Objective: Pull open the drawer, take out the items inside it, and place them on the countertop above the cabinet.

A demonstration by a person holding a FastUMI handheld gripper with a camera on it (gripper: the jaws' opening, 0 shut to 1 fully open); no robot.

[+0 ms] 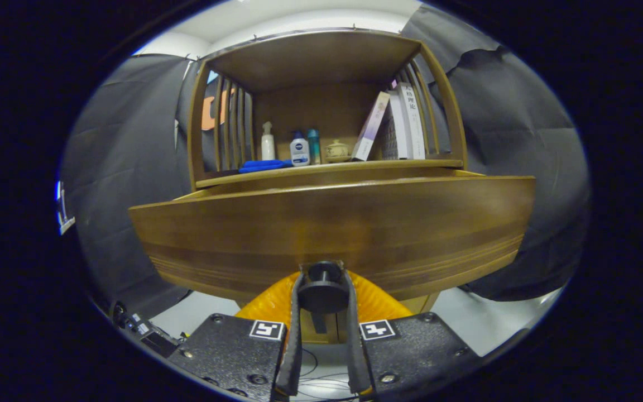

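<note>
Gripper view, one claw point(323, 285) clenched on one drawer knob point(323, 290), three bottles point(299, 148) above.

We see the drawer point(332, 229) front in warm brown wood, with darker streaks along its grain and fine pale lines near its lower edge. Its knob point(323, 282) is black, and so are the fingers point(297, 329) that close on it from both sides. The gripper point(324, 287) body is speckled black and carries two black-and-white square markers point(378, 329). Behind the knob we see ribbed orange. The cabinet point(321, 56) is the same brown. On its shelf we note a white spray bottle point(267, 142), a white bottle with a dark blue label point(299, 151), a teal bottle point(313, 146), a beige pot point(336, 151), a blue cloth point(265, 165) and white and purple books point(394, 125).
</note>
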